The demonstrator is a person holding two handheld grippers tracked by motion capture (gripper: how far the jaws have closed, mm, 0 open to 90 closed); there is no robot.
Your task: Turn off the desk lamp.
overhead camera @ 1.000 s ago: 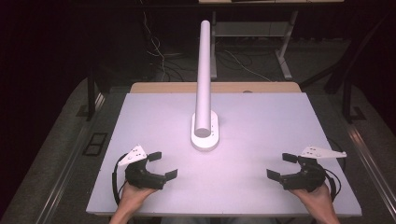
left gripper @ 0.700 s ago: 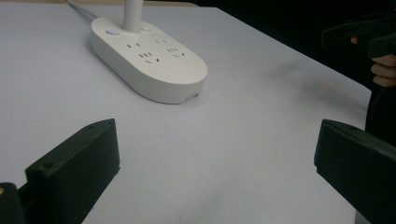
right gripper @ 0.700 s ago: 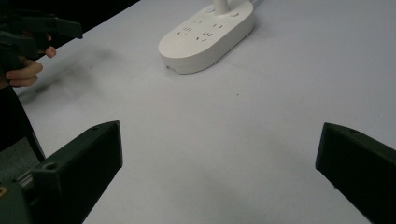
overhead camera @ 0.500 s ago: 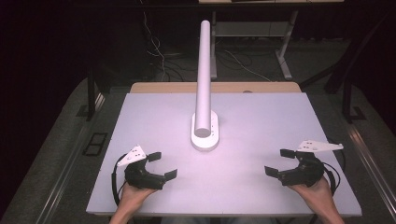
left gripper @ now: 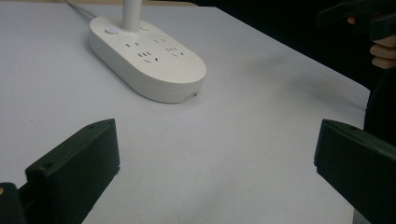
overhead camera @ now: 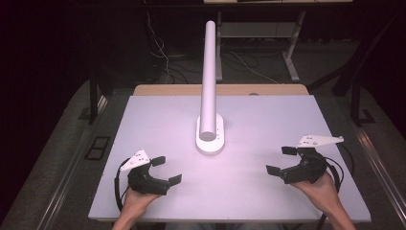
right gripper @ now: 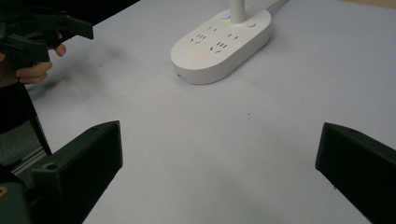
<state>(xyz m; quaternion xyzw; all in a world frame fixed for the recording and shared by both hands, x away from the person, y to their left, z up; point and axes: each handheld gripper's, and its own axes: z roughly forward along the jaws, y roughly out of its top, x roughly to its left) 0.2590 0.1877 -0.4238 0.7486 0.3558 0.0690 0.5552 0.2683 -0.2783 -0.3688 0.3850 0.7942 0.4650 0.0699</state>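
Observation:
A white oval power strip base [overhead camera: 210, 139] with a tall white pole [overhead camera: 209, 72] rising from it stands at the table's middle; its sockets show in the left gripper view [left gripper: 149, 53] and the right gripper view [right gripper: 219, 42]. My left gripper [overhead camera: 166, 170] rests near the front left of the table, open, nothing between its jaws. My right gripper [overhead camera: 281, 160] is held at the front right, open and empty too. Both point inward toward the base. The other hand's gripper appears far off in each gripper view [left gripper: 359, 16] [right gripper: 42, 28].
The white tabletop [overhead camera: 268, 120] lies bare around the base. A wooden strip [overhead camera: 158, 90] runs along its far edge. Dark floor, cables [overhead camera: 163, 57] and desk legs [overhead camera: 292, 62] lie beyond the table.
My right gripper has shifted slightly up and away from the front edge. The left gripper has stayed put.

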